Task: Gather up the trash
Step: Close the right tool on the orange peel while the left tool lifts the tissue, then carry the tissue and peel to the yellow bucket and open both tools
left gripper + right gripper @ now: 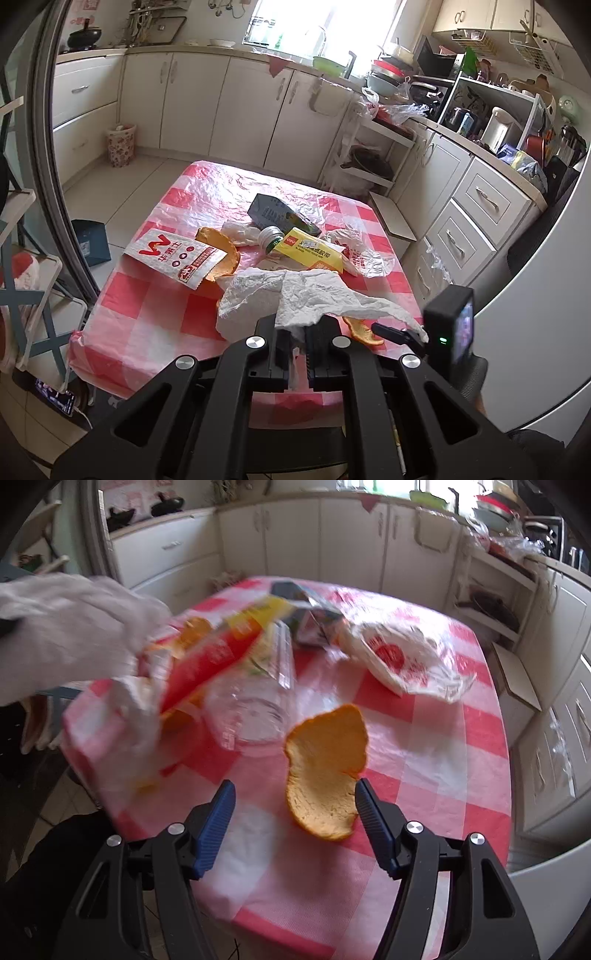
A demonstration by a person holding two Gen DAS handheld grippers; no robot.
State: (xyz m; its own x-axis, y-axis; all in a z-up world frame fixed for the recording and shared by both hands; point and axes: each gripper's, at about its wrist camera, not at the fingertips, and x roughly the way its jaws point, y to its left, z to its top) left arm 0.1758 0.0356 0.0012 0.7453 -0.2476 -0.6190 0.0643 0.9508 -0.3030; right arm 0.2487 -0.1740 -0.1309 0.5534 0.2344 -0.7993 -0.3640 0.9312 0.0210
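**Clearing the checked table: left has tissue, right has let go of peel**

Holding a crumpled white paper towel (pixel 314 295): the left gripper (pixel 297 332) has its fingers together, pinched on the towel's near end. The rest of the sheet fans out away from the camera, over the near part of the red-and-white checked tablecloth (pixel 147 306).

The right gripper (pixel 295 801) has its blue pads (pixel 218 819) standing well apart. An orange peel (pixel 325 768) lies flat on the cloth, its near end between the fingers, close to the right pad; contact there is unclear. Nothing is gripped.

Trash on the table, left wrist view:
- White paper bag with red print (pixel 173 258), left side, lying flat.
- Curved orange peel (pixel 225 254) just right of that bag, partly under it.
- Yellow box (pixel 310 254), centre, beyond the towel.
- Bottle with a white cap (pixel 271 238), just left of the yellow box's far end, touching it.
- Dark carton (pixel 277 214), far side, on its side behind the bottle.
- Crumpled plastic bag with red print (pixel 362 254), right of the yellow box.
- Small peel piece (pixel 360 330), near edge, under the towel's right tail.

Right wrist view is motion-blurred on the left; a clear plastic bottle (pixel 255 709) lies just beyond the peel. The right gripper's body (pixel 448 328) shows at the right edge of the left wrist view. A floral bin (pixel 120 144) stands on the floor far left by the cabinets.
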